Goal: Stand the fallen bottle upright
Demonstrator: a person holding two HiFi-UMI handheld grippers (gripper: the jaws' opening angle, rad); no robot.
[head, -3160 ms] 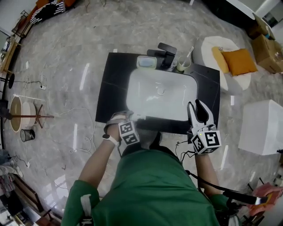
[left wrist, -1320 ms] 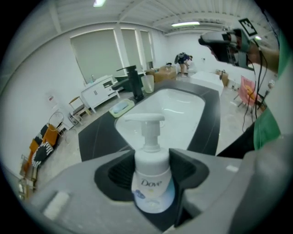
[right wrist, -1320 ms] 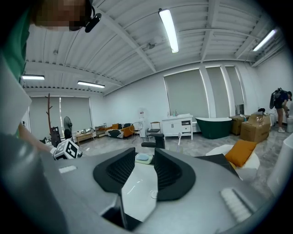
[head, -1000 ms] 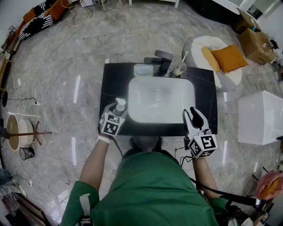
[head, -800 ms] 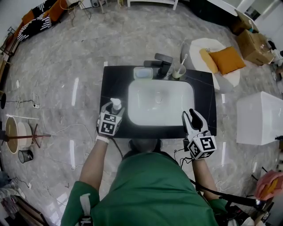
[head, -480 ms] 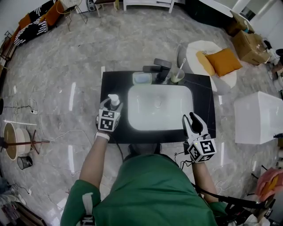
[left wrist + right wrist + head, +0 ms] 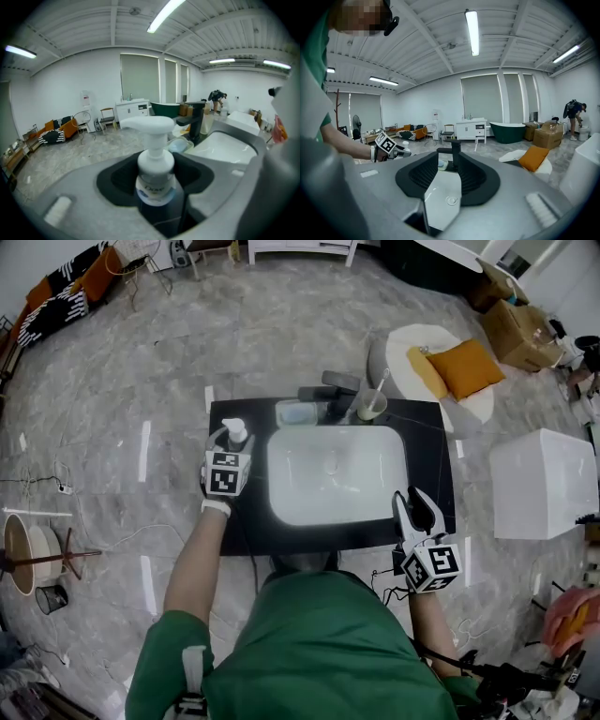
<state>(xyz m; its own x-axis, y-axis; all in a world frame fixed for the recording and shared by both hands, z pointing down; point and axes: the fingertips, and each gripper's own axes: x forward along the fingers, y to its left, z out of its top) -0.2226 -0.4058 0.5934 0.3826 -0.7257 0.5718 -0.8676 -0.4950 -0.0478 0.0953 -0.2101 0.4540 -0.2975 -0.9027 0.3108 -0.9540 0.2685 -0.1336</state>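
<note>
**Bottle upright in left grip, not yet let go: risks, then pose**

Risks. The left gripper (image 7: 230,444) is clamped on the lower body of the clear plastic pump bottle with the white pump head (image 7: 152,159). The bottle reads upright, over the black stone counter (image 7: 246,521), just left of the white rectangular basin (image 7: 337,474). I cannot tell whether its base touches the counter. If the jaws part with the base off the surface or tilted, I judge it would topple again, since the pump is heavy and the foot narrow. Set too close to the basin rim, it could slide in. Farther back, the translucent soap dish (image 7: 298,412) and black faucet (image 7: 337,382) crowd the rear edge, so a placement there risks a knock.

Pose. The right gripper (image 7: 415,504) is nearest the body, jaws apart and empty, over the counter's front right corner, pointing slightly down. The left forearm is stretched forward, its gripper tipped downward with the marker cube on top.
</note>
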